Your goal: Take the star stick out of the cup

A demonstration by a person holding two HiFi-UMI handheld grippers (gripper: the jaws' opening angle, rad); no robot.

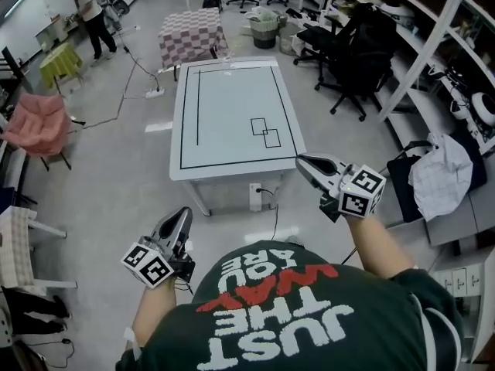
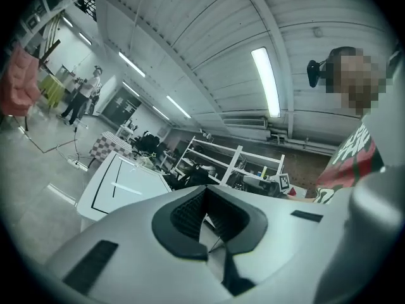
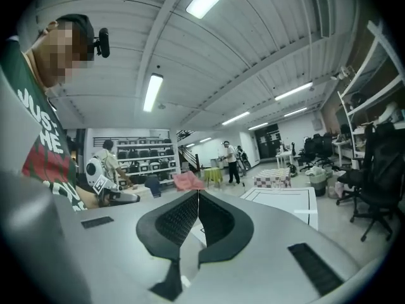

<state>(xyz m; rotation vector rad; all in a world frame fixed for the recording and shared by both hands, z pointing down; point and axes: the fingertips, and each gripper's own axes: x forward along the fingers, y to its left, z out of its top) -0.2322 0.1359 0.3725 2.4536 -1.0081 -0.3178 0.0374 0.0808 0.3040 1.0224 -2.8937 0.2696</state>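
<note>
A white table [image 1: 232,107] with black lines drawn on it stands ahead of me on the floor. At its far edge stands a small clear object [image 1: 227,65], too small to tell as a cup or a star stick. My left gripper [image 1: 182,216] is low at the left, well short of the table, its jaws together with nothing in them. My right gripper [image 1: 302,161] hovers by the table's near right corner, shut and empty. In the left gripper view the closed fingertips [image 2: 206,189] point toward the table [image 2: 120,182]; in the right gripper view the jaws [image 3: 198,193] meet, with the table [image 3: 285,198] at the right.
Black office chairs [image 1: 356,52] and white shelving line the right side. A checkered-cloth table [image 1: 192,37] stands behind the white one. A pink chair [image 1: 39,122] is at the left, a person [image 1: 91,14] far back left. A cable and power strip [image 1: 155,93] lie on the floor.
</note>
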